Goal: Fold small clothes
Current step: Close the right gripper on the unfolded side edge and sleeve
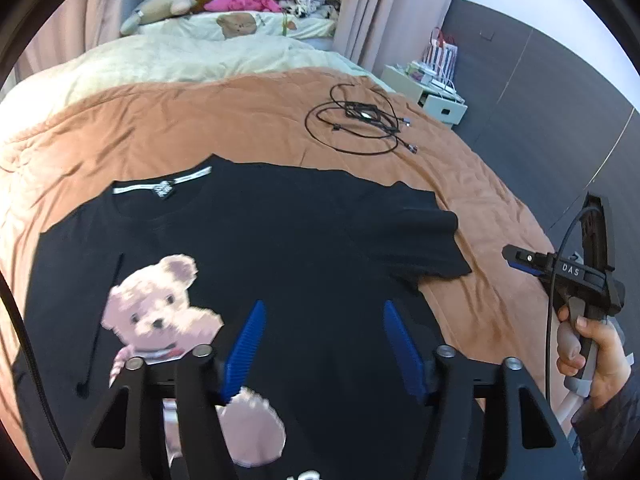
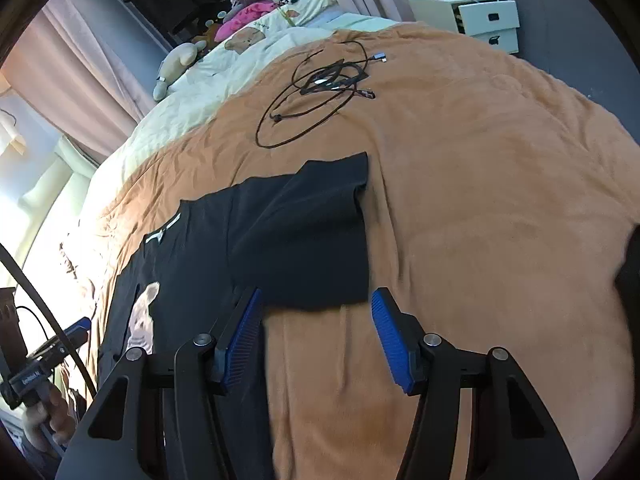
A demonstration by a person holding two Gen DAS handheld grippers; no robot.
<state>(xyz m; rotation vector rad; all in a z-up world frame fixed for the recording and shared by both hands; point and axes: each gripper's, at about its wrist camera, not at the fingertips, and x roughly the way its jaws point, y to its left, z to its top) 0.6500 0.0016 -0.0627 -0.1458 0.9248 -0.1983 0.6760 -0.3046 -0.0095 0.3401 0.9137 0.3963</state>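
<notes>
Left claw [image 1: 324, 344]: released, blue pads apart, nothing between them; it hangs over the chest of the black T-shirt [image 1: 280, 240]. Risk: closing here would pinch both cloth layers mid-body and bunch the shirt instead of lifting an edge.
Right claw [image 2: 316, 336]: released, empty, over the lower edge of the right sleeve [image 2: 312, 240]. Risk: one pad sits over shirt and the other over bare blanket [image 2: 480, 200], so a bite could catch blanket along with sleeve.
Teddy print [image 1: 156, 312]: faces up, shirt flat on the bed. Risk: uneven pulls by the two claws would skew the fold line.
Sleeve: already lies partly folded over on itself; a drag would open it out.
Collar [image 1: 164, 188]: far edge of the shirt, unheld; likely to slide on the soft blanket.
Cables [image 1: 360, 124]: coiled beyond the shirt, well apart; they could snag only if the shirt is pushed that way.
</notes>
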